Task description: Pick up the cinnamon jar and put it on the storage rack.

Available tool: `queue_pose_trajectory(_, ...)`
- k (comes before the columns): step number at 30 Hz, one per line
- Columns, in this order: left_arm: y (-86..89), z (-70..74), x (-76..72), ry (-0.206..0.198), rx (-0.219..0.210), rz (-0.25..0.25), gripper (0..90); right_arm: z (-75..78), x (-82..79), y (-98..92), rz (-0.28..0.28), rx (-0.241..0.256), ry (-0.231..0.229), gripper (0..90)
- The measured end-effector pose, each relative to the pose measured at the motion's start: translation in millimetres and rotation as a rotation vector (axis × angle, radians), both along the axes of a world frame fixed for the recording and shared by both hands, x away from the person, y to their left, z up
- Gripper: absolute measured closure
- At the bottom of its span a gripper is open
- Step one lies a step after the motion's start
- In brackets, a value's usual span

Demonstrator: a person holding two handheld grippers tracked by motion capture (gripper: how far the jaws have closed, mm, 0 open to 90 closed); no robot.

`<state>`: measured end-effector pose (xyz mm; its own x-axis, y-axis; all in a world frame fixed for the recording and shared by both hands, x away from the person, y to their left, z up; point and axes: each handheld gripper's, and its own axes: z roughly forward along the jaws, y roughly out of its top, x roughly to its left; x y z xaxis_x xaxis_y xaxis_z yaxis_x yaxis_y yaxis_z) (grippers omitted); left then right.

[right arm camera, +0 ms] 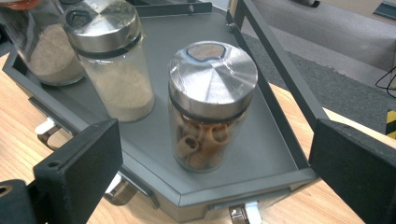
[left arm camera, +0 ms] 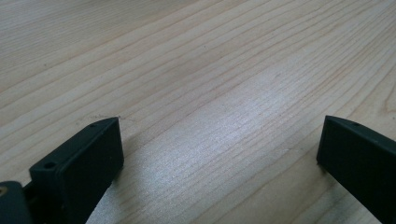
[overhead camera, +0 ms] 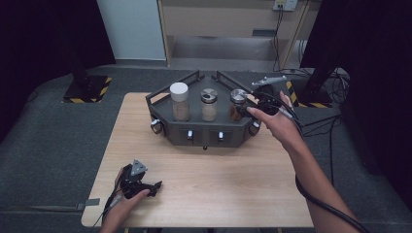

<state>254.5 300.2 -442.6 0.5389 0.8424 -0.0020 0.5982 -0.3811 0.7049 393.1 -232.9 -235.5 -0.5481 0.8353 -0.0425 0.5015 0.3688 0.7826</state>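
Right gripper (overhead camera: 248, 109) held at the right end of the grey tray (overhead camera: 194, 131), jaws spread wide and clasping nothing. In the right gripper view the cinnamon jar (right arm camera: 211, 106) stands upright between the two jaws but beyond them, no contact visible. Jar sits in the tray's right corner, steel lid on, curled bark sticks inside. Just beside it, the middle jar (right arm camera: 112, 65) with steel lid and pale powder; farther along, a third jar (overhead camera: 180, 101), white-capped in the high view. All three stand in a row on the tray, which sits at the far side of the wooden surface (overhead camera: 218, 189).

Left gripper (overhead camera: 154, 187) low over the near left of the surface, jaws released, bare wood between them.
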Motion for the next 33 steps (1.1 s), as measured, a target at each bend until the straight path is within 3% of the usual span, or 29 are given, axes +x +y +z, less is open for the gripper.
queue_pose_trajectory(33, -0.4, 0.1, -0.2, 0.000, 0.000, 0.003, 0.0, -15.6, -37.1, -26.9, -0.005, 0.000, 0.023, 3.4)
